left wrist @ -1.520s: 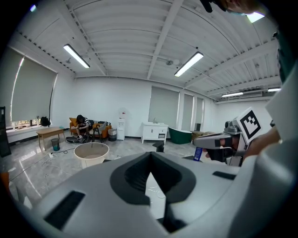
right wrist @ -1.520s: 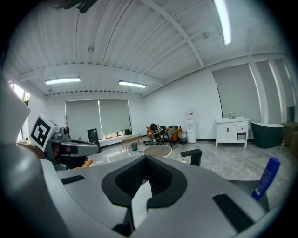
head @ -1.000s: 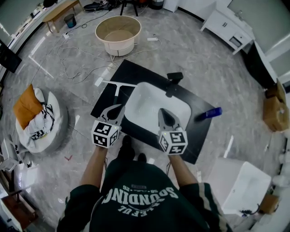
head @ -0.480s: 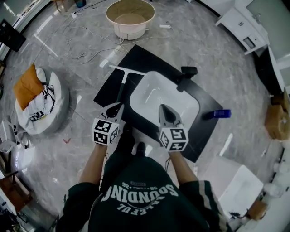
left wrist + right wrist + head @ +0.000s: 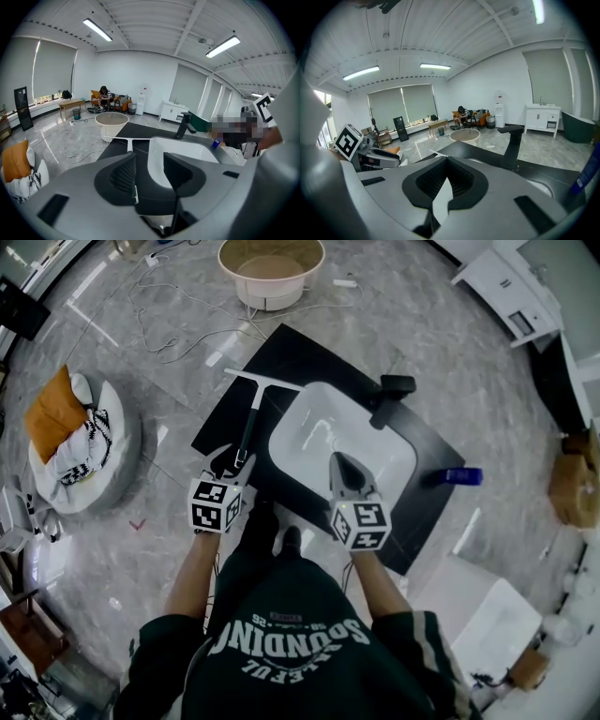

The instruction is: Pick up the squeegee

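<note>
Looking steeply down, we see a glossy grey veined floor (image 5: 450, 362) with loose cables (image 5: 159, 329) on it. Before us stands a matt black counter (image 5: 281, 357), a flat slab with straight edges. A smooth white sink (image 5: 319, 442) with rounded corners is set in its middle. A round beige tub (image 5: 272, 298) stands on the floor beyond the far edge, well apart. A black angular faucet (image 5: 392, 395) rises at the sink's far rim, and a small blue bottle (image 5: 461, 475) stands on the counter's right part.

Left of the sink runs a bare strip of counter, and there the squeegee (image 5: 253, 413) lies flat. It is T-shaped, with a thin pale blade across the far end and a slim handle pointing toward us, just beside the sink's left rim.

The left gripper (image 5: 234, 463) hangs at the handle's near end. Its jaws have just been opening and stand apart, with nothing between the ribbed pads. The right gripper (image 5: 339, 460) hovers over the sink, its jaws closed together and empty.
</note>
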A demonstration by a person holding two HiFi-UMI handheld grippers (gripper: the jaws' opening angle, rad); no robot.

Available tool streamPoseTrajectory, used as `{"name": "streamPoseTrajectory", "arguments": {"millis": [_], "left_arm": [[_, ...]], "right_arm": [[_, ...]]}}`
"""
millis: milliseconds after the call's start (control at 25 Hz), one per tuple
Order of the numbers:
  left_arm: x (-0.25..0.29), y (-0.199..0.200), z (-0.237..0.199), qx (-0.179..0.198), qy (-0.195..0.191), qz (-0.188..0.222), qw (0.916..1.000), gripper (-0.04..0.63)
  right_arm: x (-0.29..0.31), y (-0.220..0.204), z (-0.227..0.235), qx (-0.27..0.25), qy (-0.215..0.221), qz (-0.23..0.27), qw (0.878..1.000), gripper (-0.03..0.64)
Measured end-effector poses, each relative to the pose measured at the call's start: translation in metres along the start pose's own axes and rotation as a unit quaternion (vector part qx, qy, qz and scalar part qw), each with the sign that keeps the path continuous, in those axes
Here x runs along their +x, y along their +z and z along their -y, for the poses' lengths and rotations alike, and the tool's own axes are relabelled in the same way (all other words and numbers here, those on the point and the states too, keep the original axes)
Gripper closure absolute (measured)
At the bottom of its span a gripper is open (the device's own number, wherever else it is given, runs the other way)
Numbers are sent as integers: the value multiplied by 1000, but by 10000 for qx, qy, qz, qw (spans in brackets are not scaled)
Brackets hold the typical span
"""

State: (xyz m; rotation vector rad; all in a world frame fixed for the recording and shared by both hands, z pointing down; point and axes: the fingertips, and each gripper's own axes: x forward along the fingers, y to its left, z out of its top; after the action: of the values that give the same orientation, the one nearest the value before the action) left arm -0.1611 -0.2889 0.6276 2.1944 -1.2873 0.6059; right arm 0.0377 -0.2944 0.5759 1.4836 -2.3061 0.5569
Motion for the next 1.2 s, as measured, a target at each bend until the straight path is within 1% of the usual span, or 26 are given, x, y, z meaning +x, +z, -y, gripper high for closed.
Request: {"name": "streamPoseTrajectory", "arguments": {"millis": [320,480,640,880,1040,1200], "left_arm": [[26,1,-13,125,92,-277,9995,434],[42,5,-19,274,48,-394,9988,434],[59,11,-25,330,4,-521,9981,434],[90,14,-34,543,-89,-768,9955,434],[109,14,-42,558,-120,-902,9943,434],[125,15,-48,463,-116,-1017,9937,434]], "right_arm": [[6,-6,6,100,-123,-110,9998,616],[6,-10,11,173,-245,-146,9994,616],[4,-11,18,230,-397,-158,9988,615],[4,-14,31,429,-670,-191,9966,617],[4,-12,39,506,-842,-144,9951,616],[2,-12,45,612,-1014,-186,9928,615]]}}
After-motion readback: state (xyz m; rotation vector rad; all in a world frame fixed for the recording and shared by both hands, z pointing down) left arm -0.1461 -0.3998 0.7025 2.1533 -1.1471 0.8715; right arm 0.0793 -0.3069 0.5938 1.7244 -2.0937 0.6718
